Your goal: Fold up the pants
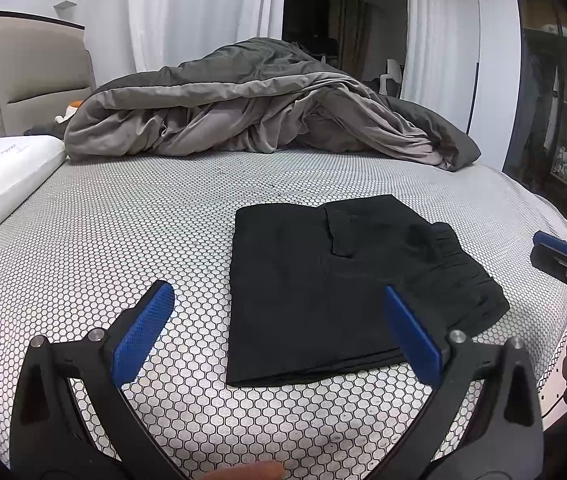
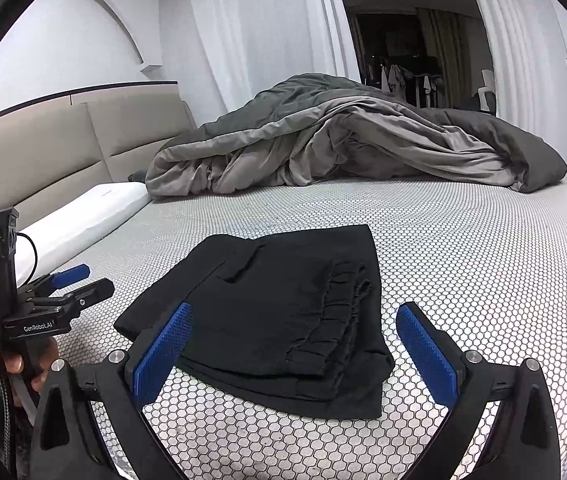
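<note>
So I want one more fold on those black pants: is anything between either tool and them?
Nothing visible. The left tool and right tool, both open, face the folded pants over bare bed sheet.

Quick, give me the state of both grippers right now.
Left gripper: open, holding nothing, above the folded black pants.
Right gripper: open, holding nothing, just short of the pants.

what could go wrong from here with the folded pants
1. The black pants lie folded in loose layers with the elastic waistband on top; a pull there by the right claw would likely peel the stack apart.
2. Both claws, the left claw too, are open and hold nothing, so a low pass may snag an edge.
3. The pants sit near the bed's edge and could slide off.
</note>
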`<move>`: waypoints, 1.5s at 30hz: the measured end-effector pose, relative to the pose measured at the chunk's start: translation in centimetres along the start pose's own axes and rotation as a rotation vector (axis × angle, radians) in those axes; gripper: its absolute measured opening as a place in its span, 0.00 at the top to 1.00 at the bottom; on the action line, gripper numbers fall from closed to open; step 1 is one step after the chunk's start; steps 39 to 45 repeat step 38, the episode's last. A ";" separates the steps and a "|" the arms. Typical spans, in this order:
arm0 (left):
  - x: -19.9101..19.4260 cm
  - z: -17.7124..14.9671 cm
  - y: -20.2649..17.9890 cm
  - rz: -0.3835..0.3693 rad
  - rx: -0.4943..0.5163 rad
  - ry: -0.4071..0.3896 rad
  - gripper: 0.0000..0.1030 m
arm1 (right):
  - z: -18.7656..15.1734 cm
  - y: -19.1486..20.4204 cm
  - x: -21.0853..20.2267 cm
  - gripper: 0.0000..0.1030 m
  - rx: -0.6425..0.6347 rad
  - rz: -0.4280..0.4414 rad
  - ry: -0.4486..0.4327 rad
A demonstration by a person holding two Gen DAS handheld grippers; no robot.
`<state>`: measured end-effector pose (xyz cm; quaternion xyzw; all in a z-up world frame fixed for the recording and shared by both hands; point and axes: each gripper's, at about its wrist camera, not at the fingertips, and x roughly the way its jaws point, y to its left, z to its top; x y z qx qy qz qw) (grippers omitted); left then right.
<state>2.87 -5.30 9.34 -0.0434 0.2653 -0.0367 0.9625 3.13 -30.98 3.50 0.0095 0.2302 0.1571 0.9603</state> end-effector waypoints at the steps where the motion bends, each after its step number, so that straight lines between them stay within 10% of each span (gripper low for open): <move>1: 0.0 0.0 0.0 0.001 0.000 -0.001 0.01 | 0.0 0.0 0.0 0.00 -0.002 -0.001 0.001; 45: -0.1 0.4 0.5 0.010 -0.004 -0.004 0.01 | -0.2 -0.4 0.3 0.00 -0.033 -0.013 0.012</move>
